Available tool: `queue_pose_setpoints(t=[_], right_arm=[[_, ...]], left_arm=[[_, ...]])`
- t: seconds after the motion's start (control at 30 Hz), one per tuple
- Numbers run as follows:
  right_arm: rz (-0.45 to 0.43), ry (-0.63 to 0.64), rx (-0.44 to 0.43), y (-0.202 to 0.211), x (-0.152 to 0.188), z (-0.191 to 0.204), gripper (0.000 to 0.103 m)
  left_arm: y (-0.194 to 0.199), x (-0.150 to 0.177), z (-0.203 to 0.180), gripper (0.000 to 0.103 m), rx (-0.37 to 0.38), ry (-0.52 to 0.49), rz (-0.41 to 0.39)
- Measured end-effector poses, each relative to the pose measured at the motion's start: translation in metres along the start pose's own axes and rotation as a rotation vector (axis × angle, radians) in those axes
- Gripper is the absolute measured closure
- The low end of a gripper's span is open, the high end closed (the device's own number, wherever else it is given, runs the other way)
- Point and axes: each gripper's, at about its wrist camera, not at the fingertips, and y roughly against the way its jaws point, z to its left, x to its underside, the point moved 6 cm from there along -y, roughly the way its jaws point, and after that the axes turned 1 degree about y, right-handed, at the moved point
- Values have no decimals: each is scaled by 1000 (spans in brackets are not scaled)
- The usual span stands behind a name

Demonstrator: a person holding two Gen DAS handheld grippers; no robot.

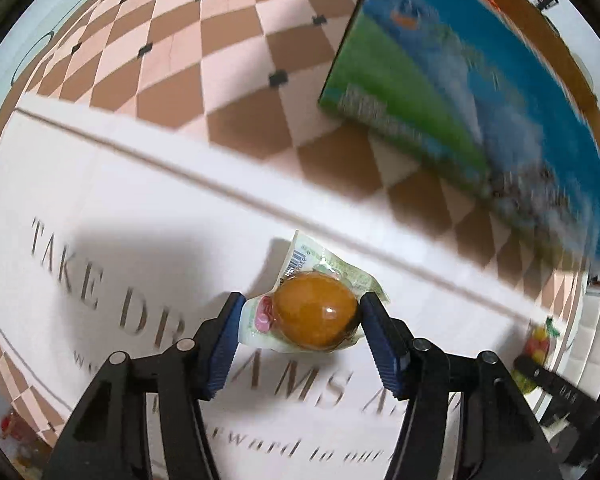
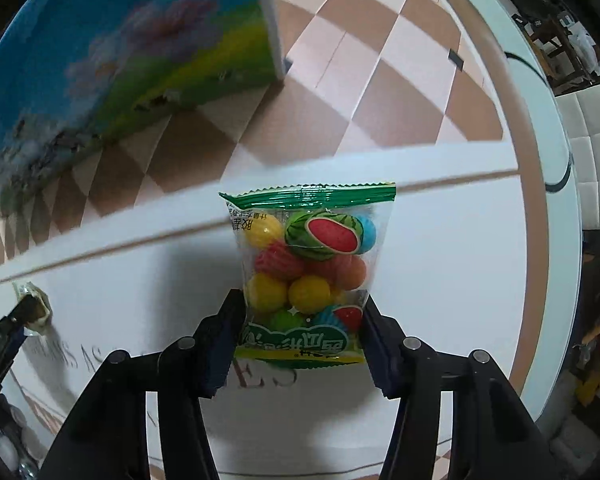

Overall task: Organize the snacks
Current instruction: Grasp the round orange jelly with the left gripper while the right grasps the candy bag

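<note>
Left: egg pack (image 1: pixel 316 312), a brown braised egg sealed in clear film printed with a barcode, held crosswise between the fingers (image 1: pixel 226 344) of the left gripper (image 1: pixel 300 334), clenched on the pack at both sides, above the white box (image 1: pixel 100 184) with grey lettering. Probably light but firm; film likely slippery and the egg crushable, so best taken across the egg's widest part with moderate pressure, not by the loose film edge.

Centre: picture box (image 1: pixel 460 100), blue and green, blurred, standing on the checkered worktop (image 1: pixel 228 40) beyond the white box.

Right: candy bag (image 2: pixel 308 276), a clear pouch with green serrated seals, filled with yellow, red, blue and watermelon-patterned balls, gripped near its lower end by the right gripper (image 2: pixel 302 334), fingers (image 2: pixel 230 340) clenched on both edges, also over the white box. Likely light and soft; contents apt to shift, so hold low across the filled part, not at the seal.
</note>
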Motion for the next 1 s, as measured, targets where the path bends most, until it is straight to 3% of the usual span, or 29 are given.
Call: queue_pose_setpoints(t=[0.2,0.37,0.47,0.6,0.8,1.0], right_arm=[[54,55,-9,-8,26,2,45],[70,84,9,-10,21,3,41],[109,68,-39,-11,12,6,25],[113,77,-80,-6,3,8,12],[124,43,-121,2,-2,3,10],[129,16,-130,11,-12,-15,10]], left_arm=[[2,48,5,46,-11,-45,50],[9,72,-9,46,-5,-95,98],[18,59,-26,46,16,-136,116],[26,42,-26,46,52,-102,150],[19,17,-25,44,71,-59,238],[-9,17,-24,44,8,-93,324]])
